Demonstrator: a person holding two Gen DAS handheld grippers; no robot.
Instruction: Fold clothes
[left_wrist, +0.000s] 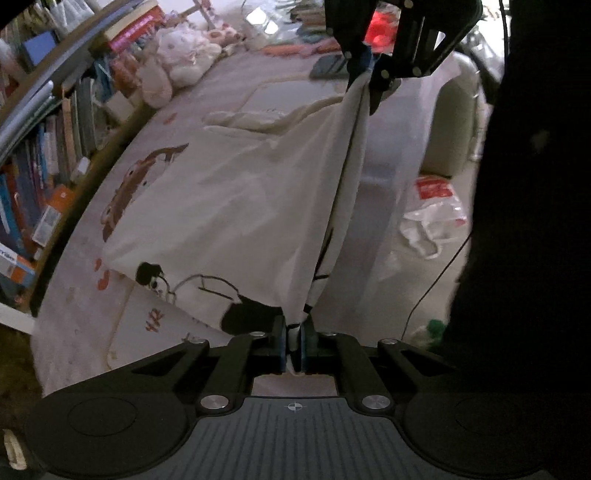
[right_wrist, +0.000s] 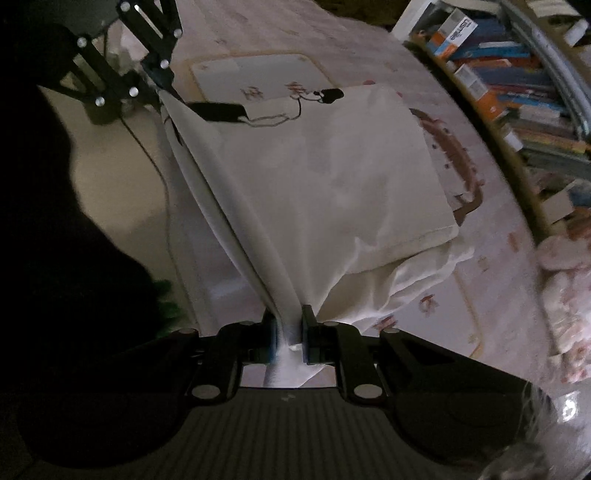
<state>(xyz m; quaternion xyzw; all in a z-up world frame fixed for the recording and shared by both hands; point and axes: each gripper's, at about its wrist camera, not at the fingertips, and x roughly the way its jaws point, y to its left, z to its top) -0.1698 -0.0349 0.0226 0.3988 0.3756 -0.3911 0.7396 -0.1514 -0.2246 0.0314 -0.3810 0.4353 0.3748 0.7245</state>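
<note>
While my left gripper and right gripper each pinch the white shirt, its edge hangs taut above the bed, ready for folding.

A home bedroom: printed bedsheet, crammed bookshelf, plush toy.

Each wrist camera is looking forward along its own jaws, close above the white garment. They are facing each other along its taut edge, sharing the garment, the patterned bed and the bookshelf.
</note>
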